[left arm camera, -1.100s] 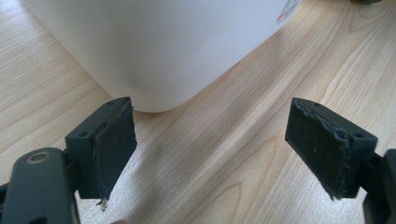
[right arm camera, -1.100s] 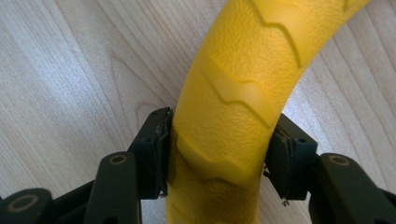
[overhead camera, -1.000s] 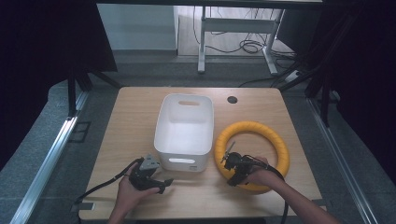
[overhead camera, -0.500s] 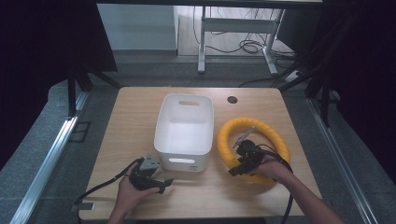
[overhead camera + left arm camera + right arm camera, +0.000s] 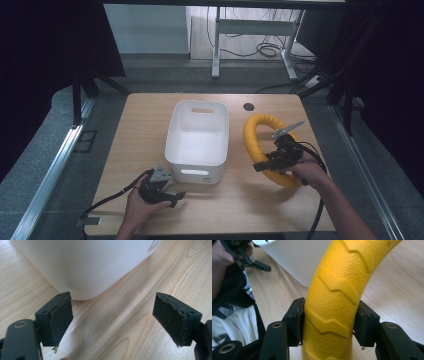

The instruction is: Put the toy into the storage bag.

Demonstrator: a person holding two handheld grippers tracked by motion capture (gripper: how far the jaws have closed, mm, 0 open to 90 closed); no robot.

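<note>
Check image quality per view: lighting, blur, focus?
High view: dark surround, table evenly lit, soft overall. Left gripper view: wood grain sharp, white bin nearly blown out, featureless. Right gripper view: yellow ring texture crisp between the right hand-held gripper pads, the background hand soft.

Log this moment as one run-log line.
right gripper: shut on yellow ring, tilted up | left gripper: open, by white bin

The yellow ring (image 5: 256,145) is a thick rubbery hoop with a pebbled skin and raised zigzag treads. It stands tilted on edge, lifted at its far side, just right of the white bin (image 5: 197,137).
</note>
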